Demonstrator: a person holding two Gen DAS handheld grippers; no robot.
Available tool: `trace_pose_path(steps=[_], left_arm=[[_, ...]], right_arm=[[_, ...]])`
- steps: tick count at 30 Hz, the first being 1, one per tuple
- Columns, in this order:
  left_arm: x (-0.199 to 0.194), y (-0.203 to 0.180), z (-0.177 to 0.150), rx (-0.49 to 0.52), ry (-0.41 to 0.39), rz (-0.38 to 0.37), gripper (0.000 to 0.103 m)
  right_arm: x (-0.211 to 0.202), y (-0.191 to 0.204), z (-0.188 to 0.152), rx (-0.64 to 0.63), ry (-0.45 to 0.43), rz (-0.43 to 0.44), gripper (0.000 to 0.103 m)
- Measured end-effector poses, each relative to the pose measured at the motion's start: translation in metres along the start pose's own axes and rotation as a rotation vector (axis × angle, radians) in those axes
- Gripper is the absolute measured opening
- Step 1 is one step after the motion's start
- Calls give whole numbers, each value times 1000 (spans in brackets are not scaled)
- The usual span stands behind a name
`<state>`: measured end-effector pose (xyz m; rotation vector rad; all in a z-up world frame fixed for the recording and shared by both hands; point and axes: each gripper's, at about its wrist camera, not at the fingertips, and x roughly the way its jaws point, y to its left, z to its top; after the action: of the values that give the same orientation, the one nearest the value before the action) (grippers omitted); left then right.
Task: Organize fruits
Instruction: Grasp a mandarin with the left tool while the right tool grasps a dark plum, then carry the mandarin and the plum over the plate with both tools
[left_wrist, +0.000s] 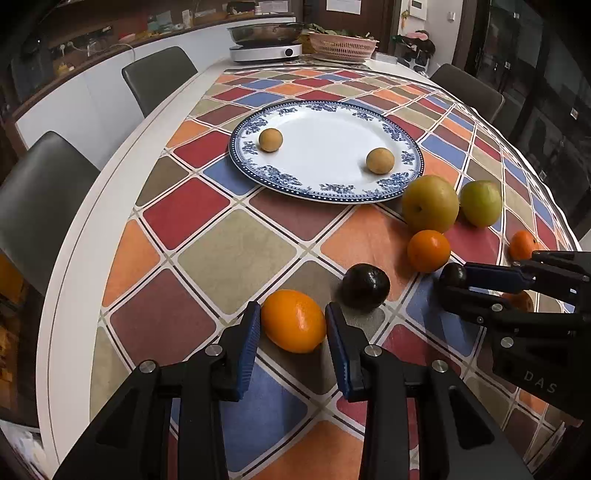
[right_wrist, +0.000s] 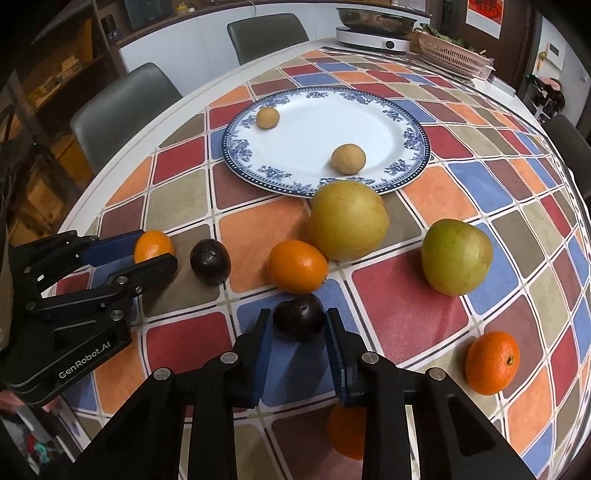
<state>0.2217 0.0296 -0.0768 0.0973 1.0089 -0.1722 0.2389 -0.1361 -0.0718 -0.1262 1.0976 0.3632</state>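
Note:
A blue-rimmed white plate (left_wrist: 325, 110) (right_wrist: 413, 122) holds two small tan fruits (left_wrist: 270, 139) (left_wrist: 380, 160). My left gripper (left_wrist: 293, 323) has its blue pads against both sides of an orange (left_wrist: 294, 320) (right_wrist: 152, 245) that rests on the tablecloth. My right gripper (right_wrist: 298, 326) (left_wrist: 452, 282) is shut on a dark plum (right_wrist: 300, 320) (left_wrist: 453, 275). Another dark fruit (left_wrist: 365, 287) (right_wrist: 210, 261), an orange (left_wrist: 428, 250) (right_wrist: 297, 266), a large yellow pear (left_wrist: 429, 204) (right_wrist: 348, 220) and a green fruit (left_wrist: 481, 203) (right_wrist: 457, 256) lie between the grippers and the plate.
More oranges lie at the right (right_wrist: 492, 362) (left_wrist: 522, 244) and under my right gripper (right_wrist: 347, 430). An induction cooker with a pan (left_wrist: 266, 40) and a pink basket (left_wrist: 343, 45) stand at the table's far end. Grey chairs (left_wrist: 159, 79) line the left edge.

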Motion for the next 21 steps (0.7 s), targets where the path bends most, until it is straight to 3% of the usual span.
trace_pose_path(steps=[21], left_arm=[[-61,-16,4,20,-128,-12,35]], right_arm=[[-56,4,-1,2,-120,52,29]])
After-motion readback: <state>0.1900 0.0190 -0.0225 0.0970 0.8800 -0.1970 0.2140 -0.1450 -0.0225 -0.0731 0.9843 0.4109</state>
